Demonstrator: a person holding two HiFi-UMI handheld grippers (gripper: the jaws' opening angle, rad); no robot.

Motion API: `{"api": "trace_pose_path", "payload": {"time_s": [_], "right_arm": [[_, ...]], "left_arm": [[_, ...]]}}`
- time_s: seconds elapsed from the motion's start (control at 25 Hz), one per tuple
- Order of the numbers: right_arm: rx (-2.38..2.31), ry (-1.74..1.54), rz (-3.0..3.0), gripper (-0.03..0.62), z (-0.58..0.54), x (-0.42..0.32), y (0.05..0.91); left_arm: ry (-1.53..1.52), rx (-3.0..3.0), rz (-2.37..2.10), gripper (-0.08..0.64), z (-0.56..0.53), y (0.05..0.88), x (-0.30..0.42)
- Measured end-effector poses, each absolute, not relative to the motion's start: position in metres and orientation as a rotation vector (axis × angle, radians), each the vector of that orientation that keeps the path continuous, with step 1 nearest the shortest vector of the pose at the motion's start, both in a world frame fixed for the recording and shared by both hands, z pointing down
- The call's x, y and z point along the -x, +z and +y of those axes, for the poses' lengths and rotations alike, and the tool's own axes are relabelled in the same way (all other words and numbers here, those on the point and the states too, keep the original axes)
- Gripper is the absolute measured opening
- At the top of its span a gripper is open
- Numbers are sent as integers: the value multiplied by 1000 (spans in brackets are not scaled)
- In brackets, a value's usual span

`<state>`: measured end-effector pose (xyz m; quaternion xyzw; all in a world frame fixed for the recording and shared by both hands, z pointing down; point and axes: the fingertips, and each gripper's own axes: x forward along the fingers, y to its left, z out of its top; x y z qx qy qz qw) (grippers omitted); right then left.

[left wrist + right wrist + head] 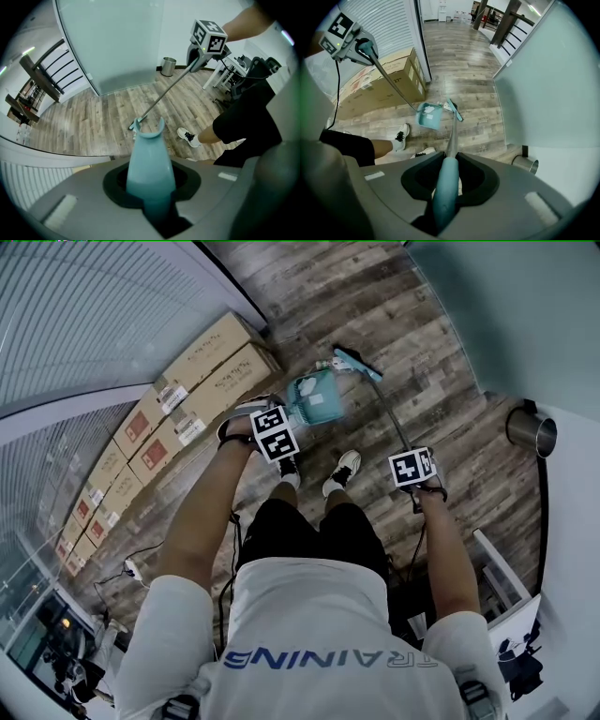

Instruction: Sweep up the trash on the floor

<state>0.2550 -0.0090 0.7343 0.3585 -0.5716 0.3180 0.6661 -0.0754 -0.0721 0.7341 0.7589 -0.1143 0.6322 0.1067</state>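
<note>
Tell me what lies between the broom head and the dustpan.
A small white scrap of trash lies on the wood floor between the broom head and the dustpan, clearest in the right gripper view.

From where I stand, the person wears a white T-shirt (309, 610) with blue lettering (328, 659) across the back, black shorts (300, 526), white socks (292, 481) and white sneakers (345, 468) with black laces. The left gripper (151, 185) and right gripper (446, 183) have smooth grey housings with a dark recess round the jaws. Each carries a white cube (275, 432) printed with black square markers. A thin black cable (336, 89) hangs from the left one.
</note>
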Motion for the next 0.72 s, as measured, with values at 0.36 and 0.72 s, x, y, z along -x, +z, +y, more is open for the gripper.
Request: {"api": "trace_pose_path", "payload": {"time_s": [0.36, 0.72], "right_arm": [[-802, 859, -1230, 103, 79, -251, 723], [-847, 993, -1269, 104, 102, -238, 711]], "left_arm": [[1868, -2234, -343, 94, -70, 734, 75], [1872, -2235, -348, 94, -70, 734, 73]]}}
